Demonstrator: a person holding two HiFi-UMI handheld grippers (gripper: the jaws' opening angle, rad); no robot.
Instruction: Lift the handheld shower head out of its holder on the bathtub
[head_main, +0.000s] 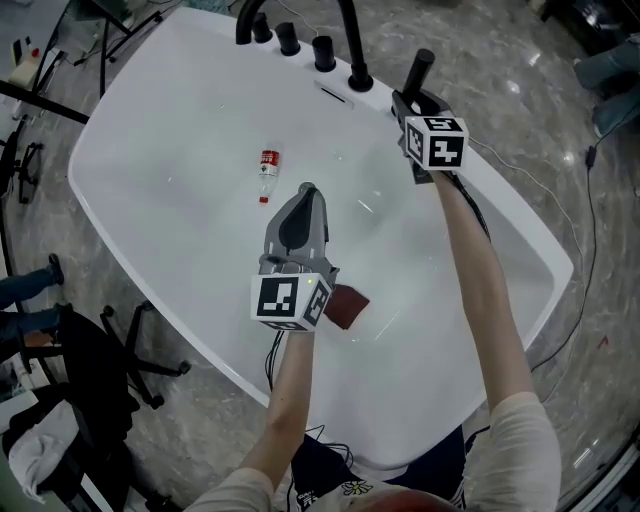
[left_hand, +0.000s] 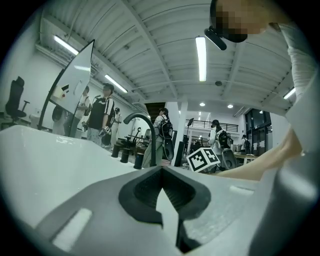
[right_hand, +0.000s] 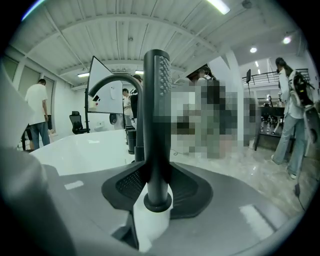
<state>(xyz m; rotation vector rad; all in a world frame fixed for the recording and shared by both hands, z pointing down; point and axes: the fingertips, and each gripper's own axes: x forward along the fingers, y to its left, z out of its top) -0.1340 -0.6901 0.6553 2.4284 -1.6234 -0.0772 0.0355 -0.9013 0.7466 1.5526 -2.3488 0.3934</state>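
A: Right gripper (right_hand: 157, 176)?
B: Clamped on the shower head (right_hand: 156, 95) stem. It stands upright at the bathtub (head_main: 140, 190) far-right rim, just right of the black taps (head_main: 322, 52).
A: Left gripper (left_hand: 161, 174)?
B: Jaws pressed together, nothing between them, over the bathtub middle. Small bottle (head_main: 267, 172) lies inside, far-left of it.

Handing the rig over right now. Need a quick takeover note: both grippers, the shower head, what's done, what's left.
Left gripper: shut, empty, over the basin of the bathtub.
Right gripper: shut on the handheld shower head, low on its stem, at the tub's far rim.
The shower head stands upright, and its foot appears seated in the holder.
Done: the grasp.
Left: lift it straight up out of the holder.
A small red-labelled bottle lies loose in the tub, away from the job.
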